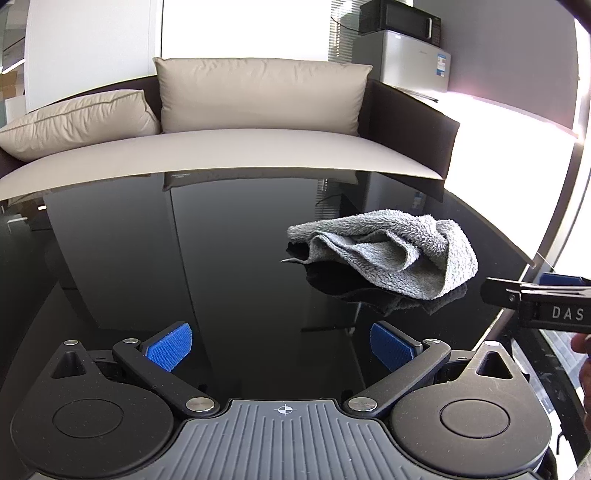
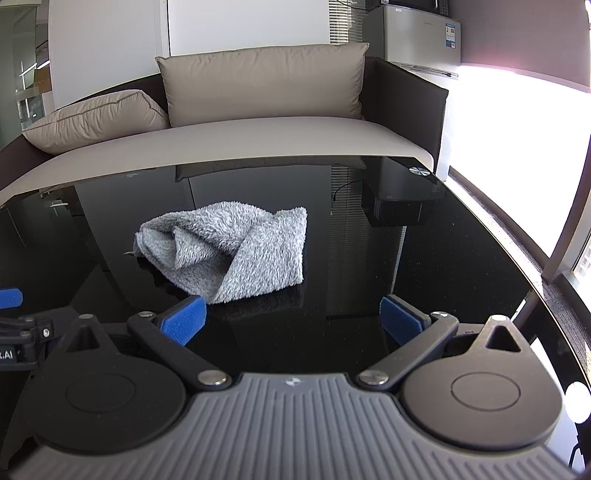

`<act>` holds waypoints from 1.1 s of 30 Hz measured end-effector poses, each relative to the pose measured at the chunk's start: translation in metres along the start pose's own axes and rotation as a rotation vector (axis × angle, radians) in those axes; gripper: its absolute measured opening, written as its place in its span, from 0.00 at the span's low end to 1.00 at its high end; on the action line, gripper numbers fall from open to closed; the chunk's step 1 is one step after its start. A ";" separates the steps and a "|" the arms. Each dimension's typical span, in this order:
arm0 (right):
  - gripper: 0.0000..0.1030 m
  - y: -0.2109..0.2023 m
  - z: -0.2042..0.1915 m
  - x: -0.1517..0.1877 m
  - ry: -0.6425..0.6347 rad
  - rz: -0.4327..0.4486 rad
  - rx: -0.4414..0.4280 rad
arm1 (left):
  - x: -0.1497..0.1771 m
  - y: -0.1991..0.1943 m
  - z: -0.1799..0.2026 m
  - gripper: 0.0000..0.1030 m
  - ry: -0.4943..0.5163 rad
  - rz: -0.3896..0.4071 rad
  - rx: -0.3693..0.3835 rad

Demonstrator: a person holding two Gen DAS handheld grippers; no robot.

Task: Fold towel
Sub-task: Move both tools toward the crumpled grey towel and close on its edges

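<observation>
Care was needed: the crumpled grey terry towel [image 2: 236, 251] lay bunched on the glossy black table [image 2: 443, 258] at twelve o'clock, both grippers' blue-padded fingers [image 2: 184, 319] spread empty, so finding two corners came first.

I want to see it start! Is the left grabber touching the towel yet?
Apart. The left wrist view shows bare black table between the left gripper and the towel.

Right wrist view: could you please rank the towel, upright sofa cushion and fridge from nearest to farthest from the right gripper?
1. Towel, crumpled on the black table, just ahead-left of the right gripper.
2. Upright sofa cushion, behind the table.
3. Fridge, far right corner.
</observation>
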State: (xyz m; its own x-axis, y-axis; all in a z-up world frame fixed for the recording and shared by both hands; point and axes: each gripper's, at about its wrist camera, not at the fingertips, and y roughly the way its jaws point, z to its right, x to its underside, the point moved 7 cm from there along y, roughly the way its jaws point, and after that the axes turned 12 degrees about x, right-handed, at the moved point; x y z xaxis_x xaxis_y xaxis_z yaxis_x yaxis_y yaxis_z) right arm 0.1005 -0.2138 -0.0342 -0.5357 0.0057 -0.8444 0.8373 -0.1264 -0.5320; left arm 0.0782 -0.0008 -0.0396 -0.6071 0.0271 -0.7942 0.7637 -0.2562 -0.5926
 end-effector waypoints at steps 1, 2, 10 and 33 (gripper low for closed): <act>1.00 0.003 -0.001 -0.004 0.002 0.005 -0.001 | -0.001 0.003 0.001 0.99 0.004 -0.003 0.004; 1.00 0.006 -0.001 -0.006 0.001 0.006 0.001 | -0.002 0.005 0.001 0.99 0.006 -0.009 0.010; 1.00 0.032 -0.010 -0.021 -0.025 -0.021 -0.003 | -0.006 0.016 0.003 0.99 0.016 -0.026 0.037; 0.15 0.054 -0.016 -0.017 -0.070 -0.090 -0.078 | -0.028 0.050 0.031 0.99 0.058 -0.002 0.190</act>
State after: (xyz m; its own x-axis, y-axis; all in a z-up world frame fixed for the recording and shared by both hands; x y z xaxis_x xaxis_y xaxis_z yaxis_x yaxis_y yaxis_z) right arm 0.1564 -0.2046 -0.0496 -0.6133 -0.0562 -0.7878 0.7898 -0.0506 -0.6113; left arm 0.1263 -0.0442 -0.0428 -0.5911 0.0821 -0.8024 0.7039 -0.4333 -0.5628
